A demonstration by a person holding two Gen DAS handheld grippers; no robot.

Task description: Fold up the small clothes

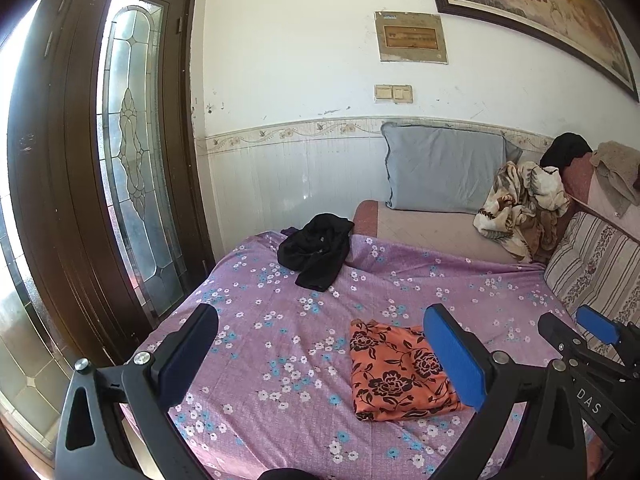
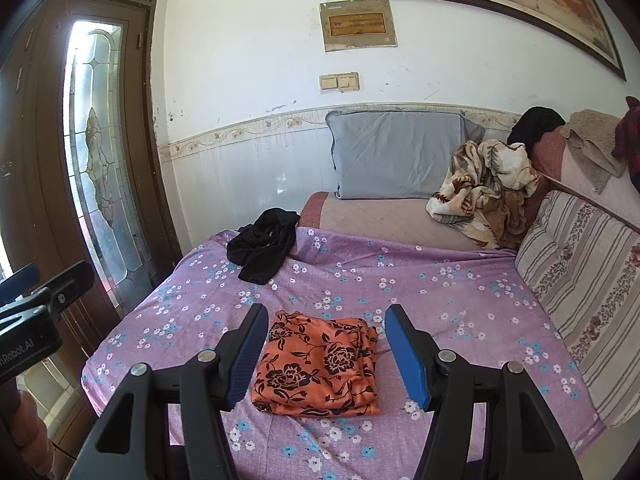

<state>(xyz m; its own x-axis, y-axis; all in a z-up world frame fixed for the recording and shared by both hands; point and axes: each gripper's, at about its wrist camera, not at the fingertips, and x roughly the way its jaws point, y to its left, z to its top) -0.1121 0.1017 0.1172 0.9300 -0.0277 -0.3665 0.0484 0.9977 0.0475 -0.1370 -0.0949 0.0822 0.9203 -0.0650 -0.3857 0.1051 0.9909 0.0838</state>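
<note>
From the left wrist view, the left gripper [image 1: 324, 354] hung over the purple flowered sheet [image 1: 256, 320] with its jaws spread wide and nothing between them. The folded orange floral garment [image 1: 396, 372] lay flat on the sheet, partly behind the right-hand blue pad [image 1: 454, 358]. A crumpled black garment [image 1: 316, 250] sat farther back near the door [image 1: 100, 160]. The right gripper [image 1: 580, 344] showed at the right edge.

From the right wrist view, the right gripper [image 2: 326, 354] was also wide open and empty, hovering just above the near side of the orange floral garment [image 2: 316, 364]. The black garment [image 2: 262, 244] lay far left; a grey pillow [image 2: 396, 156] leaned against the wall. The left gripper [image 2: 36, 300] appeared at the left edge.
</note>
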